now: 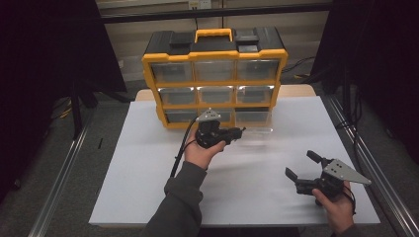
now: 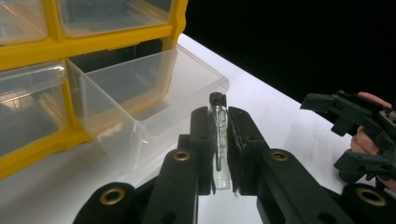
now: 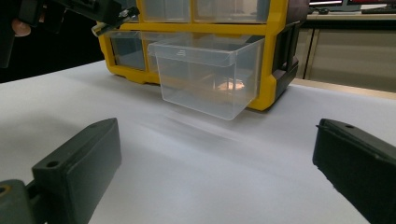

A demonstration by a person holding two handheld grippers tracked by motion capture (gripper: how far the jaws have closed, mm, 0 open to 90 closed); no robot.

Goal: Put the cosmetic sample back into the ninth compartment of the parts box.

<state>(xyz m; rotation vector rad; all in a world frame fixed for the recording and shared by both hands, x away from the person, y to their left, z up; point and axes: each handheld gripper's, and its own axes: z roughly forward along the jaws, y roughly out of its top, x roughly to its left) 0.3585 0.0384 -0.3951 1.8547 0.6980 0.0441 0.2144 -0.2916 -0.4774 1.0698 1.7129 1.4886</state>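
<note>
Vial (image 2: 219, 140) clamped upright in left gripper (image 2: 219, 154) jaws, beside open drawer (image 2: 154, 98)

Your drawer cabinet (image 1: 215, 74) sits at twelve o'clock on the bench (image 1: 148, 168) — its pulled-out drawer (image 1: 253, 121) juts toward you, at one o'clock.

organiser cabinet (image 1: 215, 52): 1, ahead of both tongs | clear drawers: 9 in three rows of three, 1 pulled-out drawer (image 2: 154, 93) just ahead of the left tongs (image 2: 223, 140) | glass vial (image 2: 219, 140): 1, clamped between the left tongs | tongs: 2, right tongs (image 1: 300, 165) gaping | worktop (image 1: 148, 168): 1
</note>
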